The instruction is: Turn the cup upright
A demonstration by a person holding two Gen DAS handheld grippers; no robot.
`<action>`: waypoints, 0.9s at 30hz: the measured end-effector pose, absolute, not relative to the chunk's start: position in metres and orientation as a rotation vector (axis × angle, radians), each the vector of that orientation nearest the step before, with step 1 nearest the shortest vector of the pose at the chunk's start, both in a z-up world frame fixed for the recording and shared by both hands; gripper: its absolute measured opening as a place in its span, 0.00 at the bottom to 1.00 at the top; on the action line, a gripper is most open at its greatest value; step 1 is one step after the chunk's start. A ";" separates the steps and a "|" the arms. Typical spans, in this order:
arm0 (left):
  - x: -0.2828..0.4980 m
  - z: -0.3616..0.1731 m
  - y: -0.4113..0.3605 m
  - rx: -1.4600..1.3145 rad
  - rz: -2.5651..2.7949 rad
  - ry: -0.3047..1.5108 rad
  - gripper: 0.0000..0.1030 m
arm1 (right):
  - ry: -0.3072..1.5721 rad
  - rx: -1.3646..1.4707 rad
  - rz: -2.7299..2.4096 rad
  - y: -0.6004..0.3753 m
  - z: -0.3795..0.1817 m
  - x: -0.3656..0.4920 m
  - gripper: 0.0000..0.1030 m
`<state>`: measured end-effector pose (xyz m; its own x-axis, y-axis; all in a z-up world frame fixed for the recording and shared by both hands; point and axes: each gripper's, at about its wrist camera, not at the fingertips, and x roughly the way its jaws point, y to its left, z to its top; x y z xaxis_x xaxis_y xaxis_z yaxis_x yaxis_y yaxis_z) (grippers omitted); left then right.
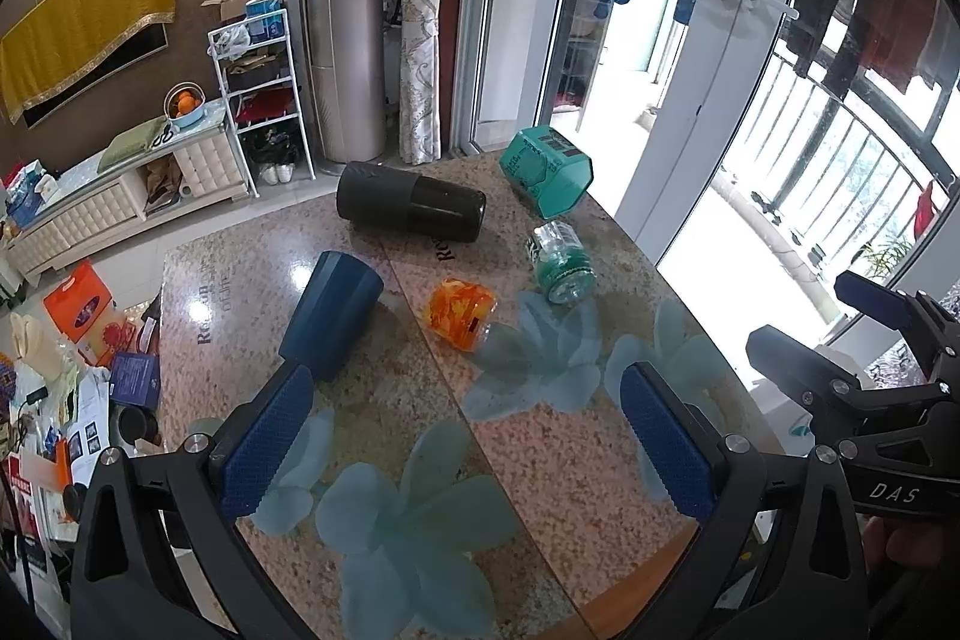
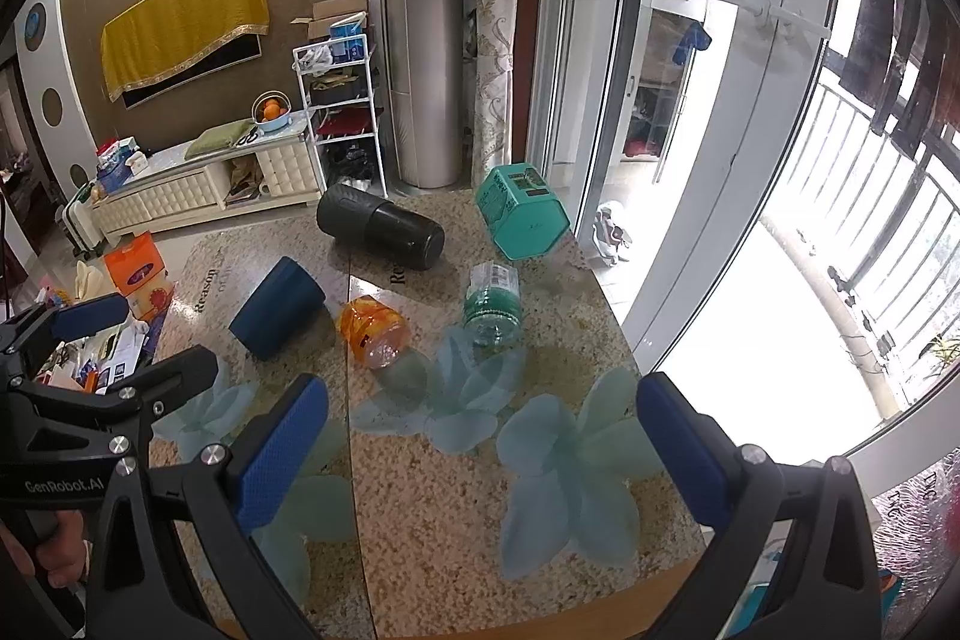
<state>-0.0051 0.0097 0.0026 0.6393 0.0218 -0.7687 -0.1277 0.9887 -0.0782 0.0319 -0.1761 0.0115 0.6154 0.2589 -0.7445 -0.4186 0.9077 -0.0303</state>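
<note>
Both pairs of fingers stand spread wide with nothing between them: the left gripper (image 1: 468, 436) low in its own frame, the right gripper (image 2: 480, 448) likewise, both hovering above the near part of the surface (image 1: 540, 430). The cup we judge to be the target, the dark blue cup (image 1: 333, 319), lies on its side left of centre in the left wrist view, just beyond the left-hand blue finger (image 1: 267, 439), its closed end toward that finger. We cannot tell from here whether the far end is the open mouth. To do the step well, we would approach across the barrel with the fingers kept wide, close on the mid-body rather than the rim, then rotate until the base faces down before letting go. Its slick wall may roll, so we would settle the grip first. Close by lie an orange bottle (image 1: 462, 313), a green bottle (image 1: 558, 259), a black flask (image 1: 411, 208) and a teal box (image 1: 546, 169), all tipped over; the orange one sits nearest the cup. The right wrist view shows the cup (image 2: 276, 307) more side-on and the left gripper (image 2: 90, 334) at its left edge. The left view alone catches the right gripper (image 1: 840, 322) at its right edge.
</note>
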 end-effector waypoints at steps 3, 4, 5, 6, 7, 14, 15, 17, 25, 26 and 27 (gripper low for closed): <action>-0.005 0.003 0.010 -0.131 0.085 0.875 1.00 | 0.822 -0.208 0.395 -0.176 0.011 0.032 1.00; -0.005 0.003 0.010 -0.131 0.085 0.874 1.00 | 0.822 -0.208 0.395 -0.176 0.011 0.032 1.00; -0.005 0.003 0.010 -0.130 0.085 0.874 1.00 | 0.822 -0.207 0.396 -0.176 0.011 0.032 1.00; -0.005 0.003 0.010 -0.130 0.086 0.875 1.00 | 0.823 -0.208 0.395 -0.176 0.012 0.032 1.00; -0.005 0.003 0.010 -0.130 0.087 0.875 1.00 | 0.822 -0.208 0.396 -0.176 0.012 0.032 1.00; -0.008 0.002 0.011 -0.138 0.092 0.878 1.00 | 0.827 -0.212 0.407 -0.177 0.010 0.030 1.00; -0.008 0.003 0.011 -0.137 0.095 0.878 1.00 | 0.827 -0.212 0.409 -0.177 0.010 0.031 1.00; -0.008 0.002 0.011 -0.138 0.099 0.875 1.00 | 0.831 -0.211 0.414 -0.178 0.009 0.031 1.00; -0.007 -0.001 0.008 -0.134 0.100 0.859 1.00 | 0.839 -0.218 0.427 -0.177 0.009 0.037 1.00; -0.007 -0.002 0.008 -0.131 0.103 0.855 1.00 | 0.844 -0.223 0.428 -0.176 0.009 0.039 1.00; -0.007 -0.002 0.008 -0.125 0.108 0.851 1.00 | 0.848 -0.226 0.431 -0.176 0.009 0.040 1.00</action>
